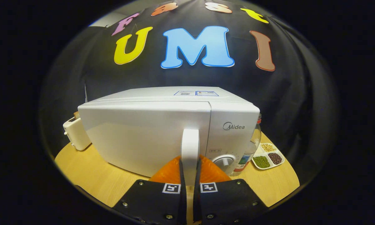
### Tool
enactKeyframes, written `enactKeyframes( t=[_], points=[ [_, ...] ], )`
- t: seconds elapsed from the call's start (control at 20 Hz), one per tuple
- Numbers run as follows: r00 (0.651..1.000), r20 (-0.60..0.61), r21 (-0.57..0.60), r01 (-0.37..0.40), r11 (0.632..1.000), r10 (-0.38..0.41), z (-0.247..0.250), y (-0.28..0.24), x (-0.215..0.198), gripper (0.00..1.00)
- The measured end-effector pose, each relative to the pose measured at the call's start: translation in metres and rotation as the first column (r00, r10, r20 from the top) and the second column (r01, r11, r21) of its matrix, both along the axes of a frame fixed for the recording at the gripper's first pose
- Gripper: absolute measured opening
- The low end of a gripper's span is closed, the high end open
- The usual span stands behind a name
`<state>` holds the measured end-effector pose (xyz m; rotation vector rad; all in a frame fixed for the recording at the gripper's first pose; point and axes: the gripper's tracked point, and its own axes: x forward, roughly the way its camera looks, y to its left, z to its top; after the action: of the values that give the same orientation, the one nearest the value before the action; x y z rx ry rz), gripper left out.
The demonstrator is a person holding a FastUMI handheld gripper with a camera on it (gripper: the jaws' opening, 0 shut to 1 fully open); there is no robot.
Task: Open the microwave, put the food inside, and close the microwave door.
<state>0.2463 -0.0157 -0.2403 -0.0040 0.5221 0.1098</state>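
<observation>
**White microwave, door swung ajar**

The microwave (175, 125) stands on the counter (90, 175), a white box with a dial (224, 161) low on its control panel. Its door (143, 134) is slightly open, its upright handle (190, 150) between the hand-held gripper (190, 175) fingers.

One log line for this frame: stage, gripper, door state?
stage: opening | gripper: shut on door handle | microwave: door shut | food: not visible
</observation>
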Motion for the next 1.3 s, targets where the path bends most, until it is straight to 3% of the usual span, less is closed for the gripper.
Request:
enactKeyframes(
  t=[0.1,0.15,0.25,0.45,1.3],
  points=[
    [1.000,-0.005,0.007,-0.001,1.000,0.001,0.002,0.001,-0.002,0.08],
    [1.000,-0.019,0.005,-0.008,1.000,0.008,0.001,0.002,-0.009,0.04],
    [0.999,0.008,-0.044,-0.045,0.998,0.045,0.003,0.004,-0.025,0.03],
    [0.998,-0.032,-0.058,-0.049,0.997,0.047,0.005,0.009,-0.049,0.03],
    [0.990,-0.103,-0.009,-0.103,0.995,0.101,0.022,0.082,-0.174,0.04]
  ],
)
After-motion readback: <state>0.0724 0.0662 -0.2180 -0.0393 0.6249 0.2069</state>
